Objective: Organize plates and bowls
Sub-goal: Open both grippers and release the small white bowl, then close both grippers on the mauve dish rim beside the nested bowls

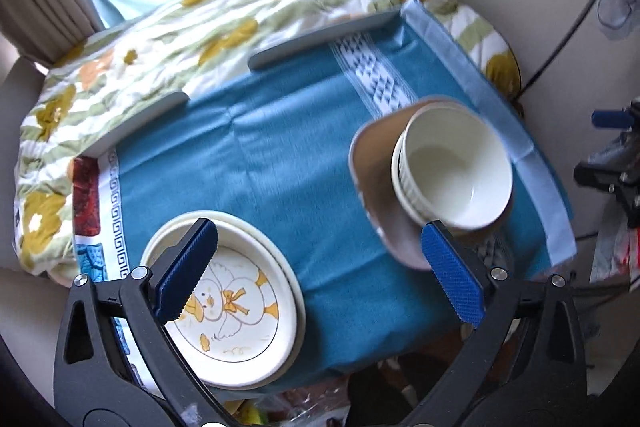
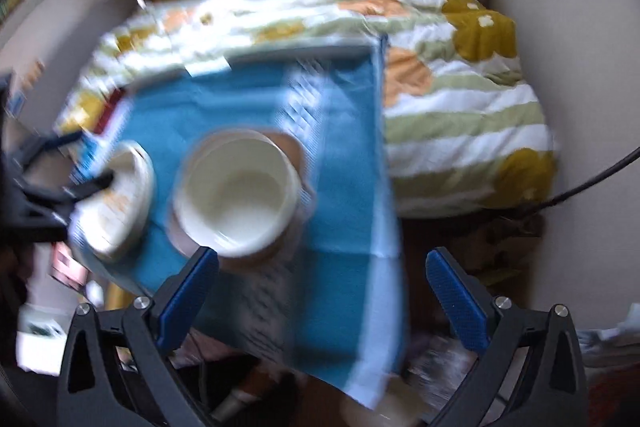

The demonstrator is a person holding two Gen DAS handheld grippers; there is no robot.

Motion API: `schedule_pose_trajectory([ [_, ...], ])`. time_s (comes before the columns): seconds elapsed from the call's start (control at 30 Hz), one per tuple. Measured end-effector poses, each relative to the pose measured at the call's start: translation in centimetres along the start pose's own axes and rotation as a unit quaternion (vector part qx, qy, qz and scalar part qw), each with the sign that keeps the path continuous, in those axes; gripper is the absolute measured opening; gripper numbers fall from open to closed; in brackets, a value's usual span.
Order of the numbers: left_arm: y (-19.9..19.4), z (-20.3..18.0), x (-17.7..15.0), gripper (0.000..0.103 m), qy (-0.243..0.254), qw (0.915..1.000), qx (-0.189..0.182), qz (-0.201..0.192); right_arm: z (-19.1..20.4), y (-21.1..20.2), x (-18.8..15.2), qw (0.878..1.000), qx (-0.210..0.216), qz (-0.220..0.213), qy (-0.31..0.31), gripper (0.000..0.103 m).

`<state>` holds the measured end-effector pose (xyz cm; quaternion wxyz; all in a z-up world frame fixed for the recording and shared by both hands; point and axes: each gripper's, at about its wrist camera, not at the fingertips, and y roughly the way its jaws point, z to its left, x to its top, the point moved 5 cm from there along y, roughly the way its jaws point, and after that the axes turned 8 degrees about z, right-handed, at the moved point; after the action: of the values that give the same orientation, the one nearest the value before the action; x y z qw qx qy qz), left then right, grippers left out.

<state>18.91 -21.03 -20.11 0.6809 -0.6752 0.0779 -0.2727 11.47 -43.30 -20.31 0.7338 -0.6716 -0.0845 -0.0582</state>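
Quilt [image 1: 224,23] with yellow and orange flowers fills my far view from ten to two o'clock, with a teal cloth [image 1: 280,163] spread over the table in front of it. On that cloth I see a brown plate [image 1: 376,195] at about three o'clock in my left camera, with white bowls [image 1: 452,167] stacked on it. At seven o'clock sit the cream plates [image 1: 240,311], the top one printed with a duck. My left tongs [image 1: 320,275] are spread wide with nothing between them, one blue pad over the duck plate's rim, the other just in front of the brown plate. My right tongs [image 2: 322,299] also stand wide and empty; that view is blurred, with the bowls [image 2: 236,191] near centre, toward eleven o'clock of the pads.
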Motion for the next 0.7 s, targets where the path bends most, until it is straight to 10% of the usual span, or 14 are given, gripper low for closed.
schedule_pose_trajectory([
  [0.7, 10.3, -2.2, 0.1, 0.087, 0.042, 0.9929, -0.038, 0.105, 0.9, 8.4, 1.9, 0.992, 0.015, 0.12, -0.04, 0.086],
])
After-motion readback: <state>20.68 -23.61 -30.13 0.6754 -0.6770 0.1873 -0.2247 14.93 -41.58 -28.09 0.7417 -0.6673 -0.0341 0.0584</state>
